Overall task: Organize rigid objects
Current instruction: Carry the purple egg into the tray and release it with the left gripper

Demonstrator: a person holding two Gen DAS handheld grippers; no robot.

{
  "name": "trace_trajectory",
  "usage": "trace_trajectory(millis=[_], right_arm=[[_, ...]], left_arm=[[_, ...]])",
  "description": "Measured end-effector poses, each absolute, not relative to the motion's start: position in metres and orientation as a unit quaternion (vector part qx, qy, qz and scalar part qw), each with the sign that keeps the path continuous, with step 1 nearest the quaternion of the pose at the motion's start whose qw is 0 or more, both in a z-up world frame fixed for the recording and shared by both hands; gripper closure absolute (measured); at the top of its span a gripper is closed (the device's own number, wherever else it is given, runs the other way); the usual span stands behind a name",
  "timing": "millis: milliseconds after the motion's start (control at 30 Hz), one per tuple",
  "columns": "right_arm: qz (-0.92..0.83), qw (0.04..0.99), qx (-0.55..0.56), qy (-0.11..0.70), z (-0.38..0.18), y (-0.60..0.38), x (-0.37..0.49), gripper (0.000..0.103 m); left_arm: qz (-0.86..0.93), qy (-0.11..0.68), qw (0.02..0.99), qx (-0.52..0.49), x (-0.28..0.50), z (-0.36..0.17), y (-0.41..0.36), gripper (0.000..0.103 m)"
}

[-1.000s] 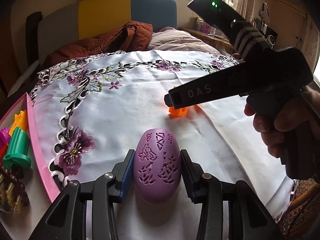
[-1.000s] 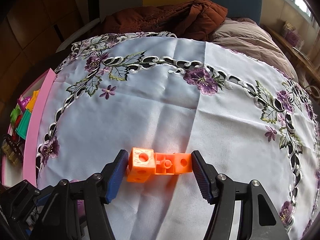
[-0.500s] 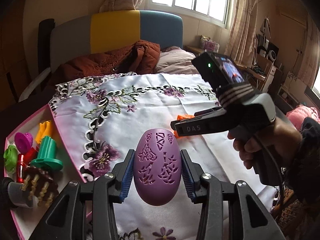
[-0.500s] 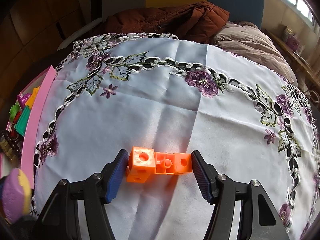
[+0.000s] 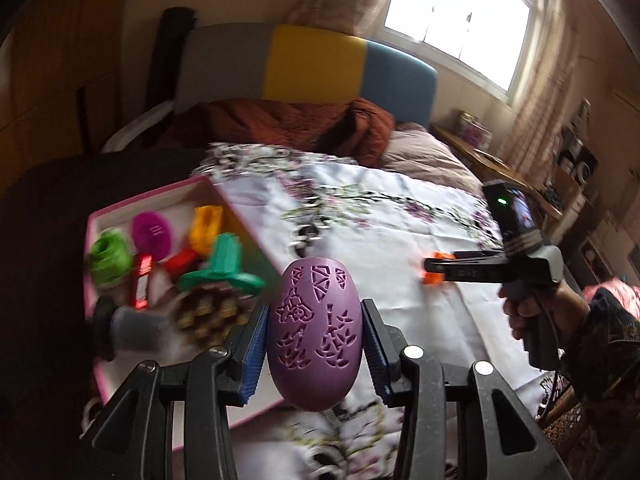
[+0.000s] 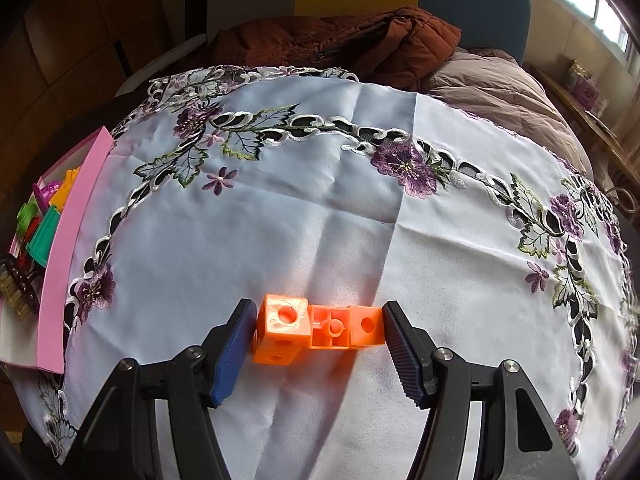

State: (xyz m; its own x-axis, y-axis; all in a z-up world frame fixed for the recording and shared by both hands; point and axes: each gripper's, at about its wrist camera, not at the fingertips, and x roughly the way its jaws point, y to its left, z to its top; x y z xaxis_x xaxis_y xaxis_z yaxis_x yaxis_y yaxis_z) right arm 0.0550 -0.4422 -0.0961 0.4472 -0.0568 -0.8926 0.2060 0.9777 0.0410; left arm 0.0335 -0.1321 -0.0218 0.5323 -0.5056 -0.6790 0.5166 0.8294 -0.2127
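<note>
1. There are 2 grippers. The left gripper [image 5: 314, 330] is clenched on 1 purple egg [image 5: 314, 332], both blue pads pressed against the egg's sides, and the egg is lifted clear of the cloth.
2. The right gripper [image 6: 316, 334] has its pads against the 2 ends of 1 orange block piece [image 6: 320, 332], which rests on the cloth; the left pad touches the bigger cube, and the right pad touches the small cube or stands a hair off it, I cannot tell which. The piece looks like 3 joined cubes in a row with a 4th under the left end.
3. In the left view the right gripper [image 5: 430, 272] sits at 3 o'clock from the egg, held by a hand [image 5: 528, 312], with the orange piece [image 5: 436, 278] at its tip.
4. The white flowered cloth [image 6: 320, 208] covers the table; a brown jacket [image 6: 340, 44] and a beige quilt [image 6: 500, 92] lie beyond it at 12 o'clock.
5. 1 pink tray [image 5: 148, 196] lies at 10 o'clock from the egg, off the cloth's left edge. In it I count 1 green ring-shaped piece [image 5: 110, 258], 1 magenta disc [image 5: 152, 234], 1 yellow piece [image 5: 206, 228], 1 teal piece [image 5: 224, 270], 1 or 2 red pieces [image 5: 142, 284], 1 brown studded brush [image 5: 208, 312] and 1 grey cylinder [image 5: 132, 326]; blur hides anything more.
6. Nothing stands between the egg and the tray's inside.
</note>
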Motion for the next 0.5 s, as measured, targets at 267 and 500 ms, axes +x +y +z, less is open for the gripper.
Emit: trace_trajectory(millis=[267,500], right_arm=[[-0.08,0.848,0.067,0.52,-0.096,-0.441,0.056,0.038],[-0.08,0.848,0.065,0.52,-0.096,-0.442,0.055,0.038]], left_arm=[[-0.212,0.431,0.876,-0.039,0.055,-0.054,-0.057,0.059],[-0.223,0.436,0.872,-0.012,0.059,-0.067,-0.057,0.059]])
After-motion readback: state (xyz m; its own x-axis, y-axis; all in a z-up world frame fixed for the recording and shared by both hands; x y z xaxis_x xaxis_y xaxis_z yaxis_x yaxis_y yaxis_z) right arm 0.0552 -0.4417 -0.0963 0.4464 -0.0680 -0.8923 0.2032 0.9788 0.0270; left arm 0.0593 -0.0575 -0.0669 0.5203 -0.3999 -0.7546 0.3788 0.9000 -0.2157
